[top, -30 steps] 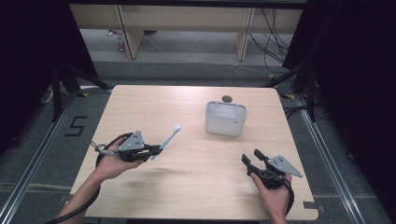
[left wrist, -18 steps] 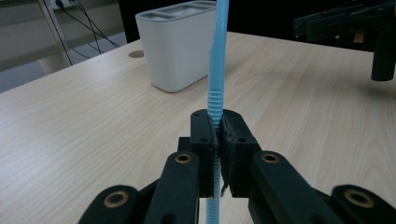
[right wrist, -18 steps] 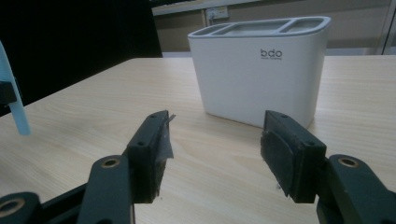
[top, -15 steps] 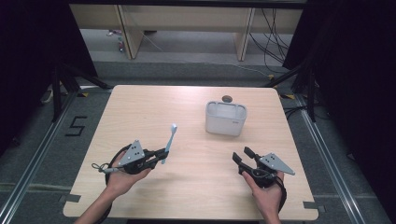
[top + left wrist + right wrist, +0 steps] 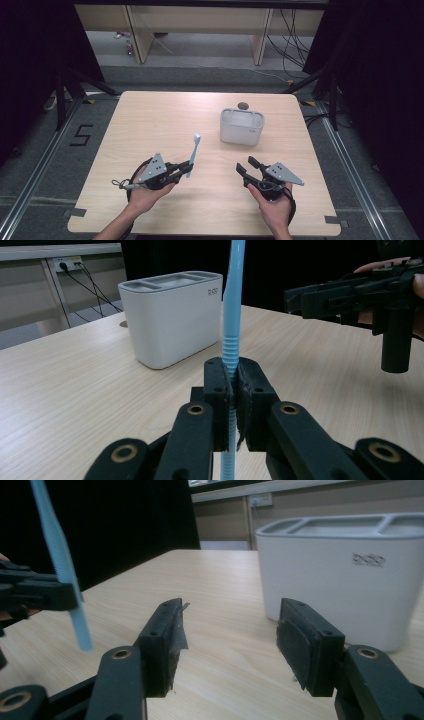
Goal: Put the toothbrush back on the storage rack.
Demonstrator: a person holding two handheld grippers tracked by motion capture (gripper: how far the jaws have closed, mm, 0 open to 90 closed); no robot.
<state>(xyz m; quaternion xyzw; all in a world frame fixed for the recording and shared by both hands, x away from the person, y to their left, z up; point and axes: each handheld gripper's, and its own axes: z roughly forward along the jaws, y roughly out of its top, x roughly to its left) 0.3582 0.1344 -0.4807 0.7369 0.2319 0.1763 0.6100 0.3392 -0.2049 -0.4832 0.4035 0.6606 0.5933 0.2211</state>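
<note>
Beyond both tongs, white holder [image 5: 242, 128], toothbrush [image 5: 194, 152] clamped left, table [image 5: 150, 120]

The worktop [image 5: 165, 120] is a pale wood-grain board with rounded corners, standing on a grey floor [image 5: 45, 165]. A white holder [image 5: 242, 127] with open compartments on top stands on it toward the far right, with a small dark round spot [image 5: 243, 105] just behind it near the far edge.
</note>
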